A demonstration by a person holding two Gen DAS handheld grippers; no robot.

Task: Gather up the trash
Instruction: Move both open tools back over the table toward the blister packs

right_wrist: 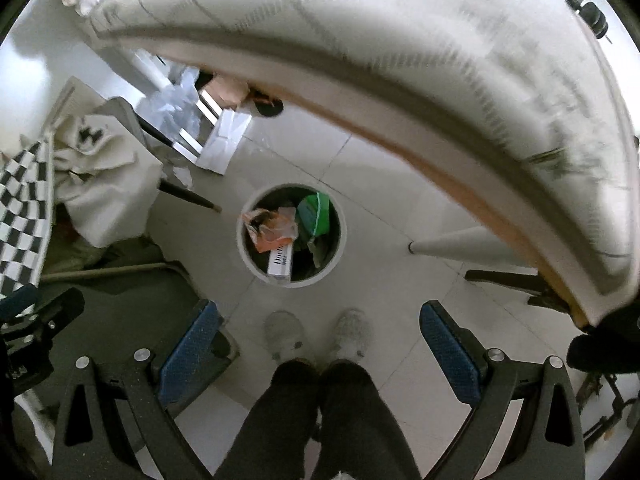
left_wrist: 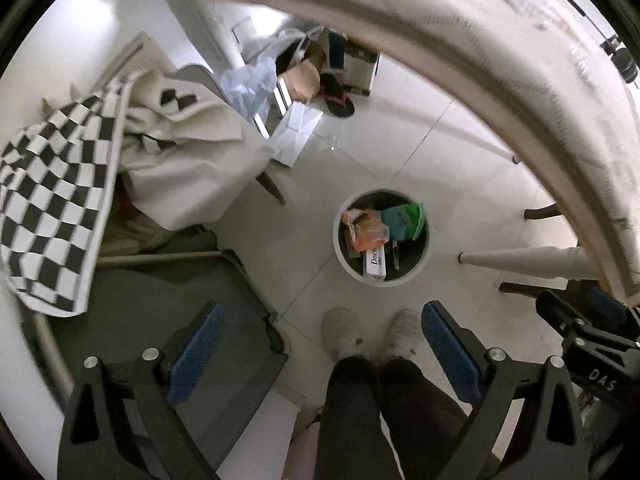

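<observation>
A round white trash bin (left_wrist: 425, 258) stands on the tiled floor below both grippers; it also shows in the right wrist view (right_wrist: 339, 258). Inside lie an orange wrapper (left_wrist: 368, 230), a green packet (left_wrist: 404, 218) and a white printed box (left_wrist: 376, 264). My left gripper (left_wrist: 320, 344) is open and empty, high above the floor, with the bin ahead of its blue-padded fingers (left_wrist: 448, 344). My right gripper (right_wrist: 318, 344) is open and empty too, above the bin. The right gripper shows at the right edge of the left wrist view (left_wrist: 592, 332).
The edge of a white table (left_wrist: 500, 60) arcs overhead at the right, with its legs (left_wrist: 520, 258) near the bin. A chair draped with checkered and cream cloth (left_wrist: 60, 184) stands at the left. Bags and boxes (left_wrist: 304, 76) lie at the back. The person's feet (left_wrist: 372, 332) stand before the bin.
</observation>
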